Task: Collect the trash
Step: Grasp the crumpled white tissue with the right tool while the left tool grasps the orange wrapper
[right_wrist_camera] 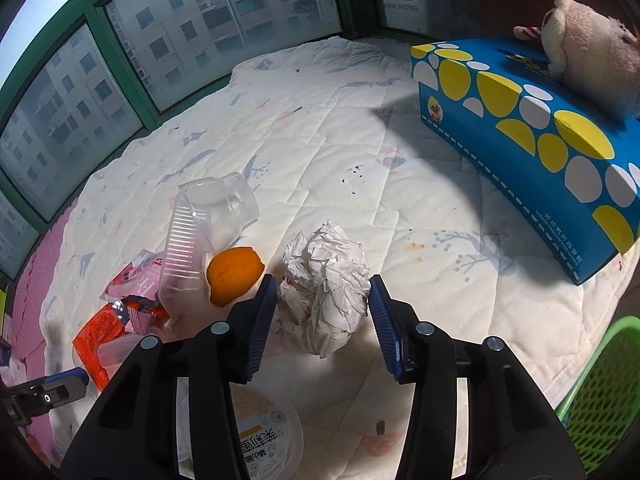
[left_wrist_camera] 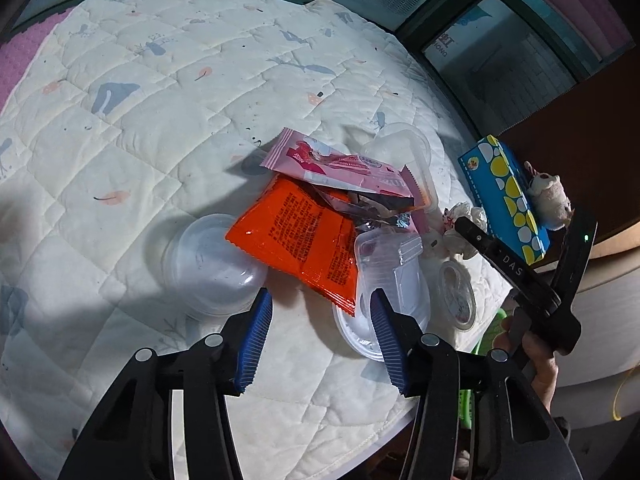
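Trash lies on a quilted white cover [left_wrist_camera: 140, 140]. My left gripper [left_wrist_camera: 320, 308] is open low over it. A corner of an orange wrapper [left_wrist_camera: 304, 236] lies between its blue pads without being pressed. A clear cup [left_wrist_camera: 212, 264] lies by the left pad and a clear plastic box [left_wrist_camera: 392, 272] under the right one. A pink wrapper [left_wrist_camera: 340, 164] tops the pile. My right gripper [right_wrist_camera: 322, 300] is shut on a crumpled white paper ball [right_wrist_camera: 328, 276], with both pads against its sides. An orange peel [right_wrist_camera: 234, 274] and a ribbed clear cup [right_wrist_camera: 188, 256] lie just left of it.
A blue box with yellow and white dots [right_wrist_camera: 520, 140] stands at the right with a plush toy [right_wrist_camera: 588, 48] on it. A green mesh basket [right_wrist_camera: 604, 400] sits past the cover's right edge. A labelled jelly cup [right_wrist_camera: 264, 440] lies under the right gripper. Windows line the far side.
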A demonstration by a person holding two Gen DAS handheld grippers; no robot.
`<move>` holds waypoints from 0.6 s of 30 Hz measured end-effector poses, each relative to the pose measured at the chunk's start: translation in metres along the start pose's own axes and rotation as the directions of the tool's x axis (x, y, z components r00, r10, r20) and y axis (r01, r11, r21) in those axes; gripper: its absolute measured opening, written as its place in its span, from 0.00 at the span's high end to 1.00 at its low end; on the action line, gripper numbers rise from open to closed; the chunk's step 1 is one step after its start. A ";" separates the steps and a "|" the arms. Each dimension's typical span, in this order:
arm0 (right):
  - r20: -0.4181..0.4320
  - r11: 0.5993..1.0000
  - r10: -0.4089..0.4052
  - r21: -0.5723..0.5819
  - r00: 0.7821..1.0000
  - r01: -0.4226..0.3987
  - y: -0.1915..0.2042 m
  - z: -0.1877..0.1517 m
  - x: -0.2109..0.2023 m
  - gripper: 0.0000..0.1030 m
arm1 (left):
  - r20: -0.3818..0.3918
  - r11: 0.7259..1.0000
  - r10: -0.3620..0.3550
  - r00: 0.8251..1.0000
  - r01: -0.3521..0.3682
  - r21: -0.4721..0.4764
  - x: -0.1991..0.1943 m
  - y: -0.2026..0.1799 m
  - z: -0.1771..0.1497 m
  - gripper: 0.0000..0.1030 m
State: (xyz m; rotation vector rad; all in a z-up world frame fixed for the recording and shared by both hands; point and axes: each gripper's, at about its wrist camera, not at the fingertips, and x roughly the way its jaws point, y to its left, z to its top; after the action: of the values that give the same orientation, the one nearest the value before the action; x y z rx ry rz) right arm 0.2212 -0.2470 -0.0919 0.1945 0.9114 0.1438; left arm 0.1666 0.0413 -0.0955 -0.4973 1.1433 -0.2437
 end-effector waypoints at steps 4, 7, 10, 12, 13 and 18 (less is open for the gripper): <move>0.026 1.000 0.013 0.015 1.000 -0.013 -0.005 -0.002 -0.012 0.54 | -0.002 0.997 -0.014 1.000 0.014 -0.076 0.009 0.002 0.002 0.55; 0.040 1.000 0.018 0.017 0.999 -0.018 -0.007 -0.003 -0.020 0.54 | 0.010 0.992 -0.005 1.000 0.006 -0.124 0.013 0.003 0.003 0.57; 0.056 1.000 0.024 0.012 0.998 -0.025 -0.007 -0.006 -0.030 0.54 | 0.030 0.988 0.001 1.000 0.004 -0.154 0.016 0.005 0.005 0.65; 0.068 1.000 0.028 0.007 0.997 -0.028 -0.007 -0.008 -0.037 0.54 | 0.035 0.987 0.011 0.999 -0.005 -0.161 0.019 0.005 0.006 0.74; 0.074 0.999 0.032 0.008 0.997 -0.033 -0.006 -0.010 -0.041 0.54 | 0.040 0.987 0.021 0.999 -0.014 -0.160 0.019 0.006 0.007 0.80; 0.100 0.999 0.047 0.014 0.994 -0.048 -0.008 -0.018 -0.059 0.54 | 0.076 0.988 0.058 0.995 -0.047 -0.146 0.012 0.006 0.009 0.93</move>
State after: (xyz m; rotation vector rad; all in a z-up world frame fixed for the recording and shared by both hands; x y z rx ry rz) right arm 0.1713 -0.2649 -0.0586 0.2367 0.8095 0.1693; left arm 0.1796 0.0436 -0.1056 -0.5983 1.0983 -0.0949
